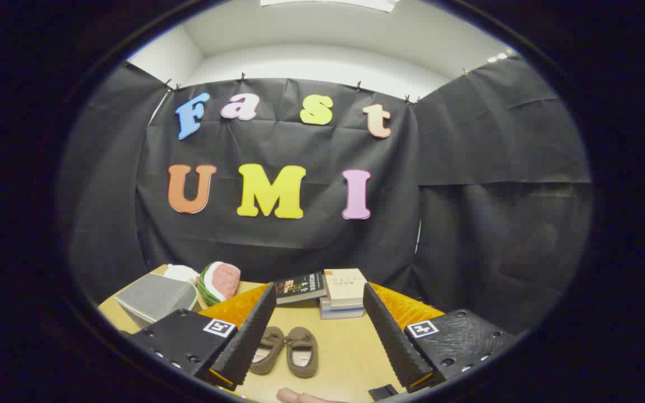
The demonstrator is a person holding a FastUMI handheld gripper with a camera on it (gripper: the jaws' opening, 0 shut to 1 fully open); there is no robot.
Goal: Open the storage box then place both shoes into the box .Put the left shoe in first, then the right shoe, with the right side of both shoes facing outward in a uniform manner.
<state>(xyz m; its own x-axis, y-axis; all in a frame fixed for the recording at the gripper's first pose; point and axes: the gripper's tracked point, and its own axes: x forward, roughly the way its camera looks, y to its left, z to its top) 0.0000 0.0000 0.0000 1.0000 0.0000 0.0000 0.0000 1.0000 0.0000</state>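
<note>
Ahead, claw [322, 330] open, 2 shoes [286, 350] between fingers, books [328, 291] beyond

You were working in a staged recording booth, not a lived-in home: black cloth [468, 168] clipped up as walls, white ceiling above them, and a light wooden table [350, 352] dressed with household props: stacked books [342, 294], a grey box [157, 299], a watermelon-slice cushion [220, 281], small brown shoes [289, 350].

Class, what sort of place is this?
Probably a staged recording booth: black cloth walls round a small table set with shoes, books and a grey box. The gripper is open.
</note>
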